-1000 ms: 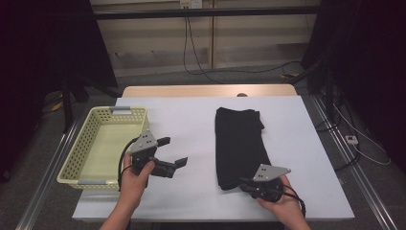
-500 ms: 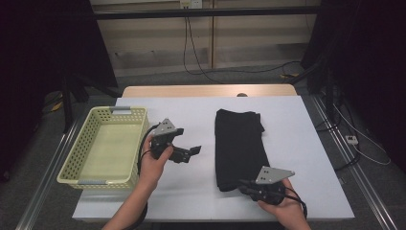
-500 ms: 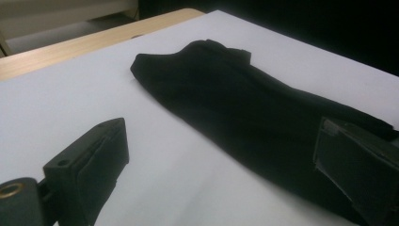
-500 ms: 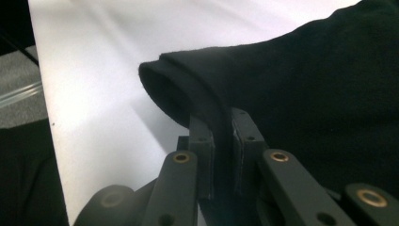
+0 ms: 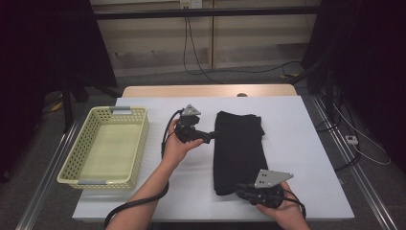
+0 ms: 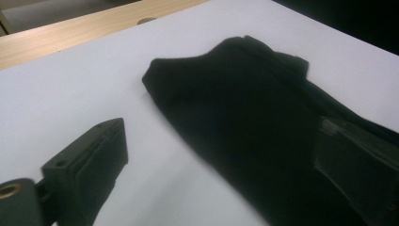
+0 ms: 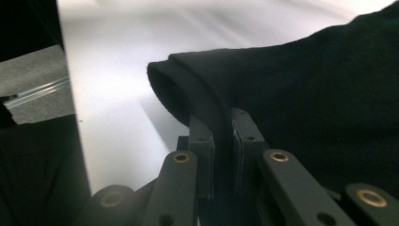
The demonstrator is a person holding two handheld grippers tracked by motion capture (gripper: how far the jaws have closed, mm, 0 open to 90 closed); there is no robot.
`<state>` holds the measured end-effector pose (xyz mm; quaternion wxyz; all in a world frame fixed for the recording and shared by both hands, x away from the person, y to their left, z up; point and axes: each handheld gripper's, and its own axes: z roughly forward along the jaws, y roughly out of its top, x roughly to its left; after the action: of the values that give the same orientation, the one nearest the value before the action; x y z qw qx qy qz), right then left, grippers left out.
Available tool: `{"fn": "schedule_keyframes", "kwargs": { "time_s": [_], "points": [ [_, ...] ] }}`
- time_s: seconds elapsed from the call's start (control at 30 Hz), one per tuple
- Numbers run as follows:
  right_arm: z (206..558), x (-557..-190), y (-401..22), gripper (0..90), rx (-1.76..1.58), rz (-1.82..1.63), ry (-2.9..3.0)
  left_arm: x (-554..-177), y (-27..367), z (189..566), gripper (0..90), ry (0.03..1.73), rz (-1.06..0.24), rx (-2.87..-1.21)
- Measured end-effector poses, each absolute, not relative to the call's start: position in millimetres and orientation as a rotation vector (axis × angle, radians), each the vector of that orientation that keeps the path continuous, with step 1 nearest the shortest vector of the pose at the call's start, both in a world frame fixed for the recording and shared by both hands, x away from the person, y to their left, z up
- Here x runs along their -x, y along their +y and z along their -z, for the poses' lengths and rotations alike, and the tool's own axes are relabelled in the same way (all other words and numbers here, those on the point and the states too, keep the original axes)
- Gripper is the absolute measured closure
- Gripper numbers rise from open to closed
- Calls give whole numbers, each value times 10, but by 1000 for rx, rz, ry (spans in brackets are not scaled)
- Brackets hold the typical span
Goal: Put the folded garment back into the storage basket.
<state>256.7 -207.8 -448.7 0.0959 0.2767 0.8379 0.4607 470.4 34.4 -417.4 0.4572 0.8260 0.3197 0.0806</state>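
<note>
Right gripper [image 7: 221, 141] pinches the near end of the black cloth [image 5: 237, 148] lying right of centre on the table [image 5: 306, 143], left gripper [image 6: 221, 160] spread wide at its far left edge, next needing to close on that edge, likely for a fold.

My white table [image 5: 297, 139] carries a folded black cloth [image 5: 237, 148] mid-right and a yellow basket [image 5: 103, 179] at left.

Each black hand-held gripper [image 5: 218, 135] is topped by a grey three-cornered plate; brass-ringed screws are seen; black cables are trailed.
</note>
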Motion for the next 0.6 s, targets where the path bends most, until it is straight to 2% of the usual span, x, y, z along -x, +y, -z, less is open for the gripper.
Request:
{"fn": "schedule_keyframes", "kwargs": {
  "time_s": [0.17,0.27,0.37,0.6],
  "points": [
    [4468,-2543,-2053,812,-778,-1395,2496,-4892,124,4356,144,809,-168,-2056],
    [4471,-2541,-2045,811,-778,-1396,2504,-4993,25,4475,289,833,-191,-2088],
    [4483,-2540,-2034,811,-765,-1406,2519,-5089,-45,4564,311,876,-179,-2080],
    [4479,-2543,-2055,811,-745,-1432,2526,-5219,-100,4679,444,910,-183,-2085]
  ]
}}
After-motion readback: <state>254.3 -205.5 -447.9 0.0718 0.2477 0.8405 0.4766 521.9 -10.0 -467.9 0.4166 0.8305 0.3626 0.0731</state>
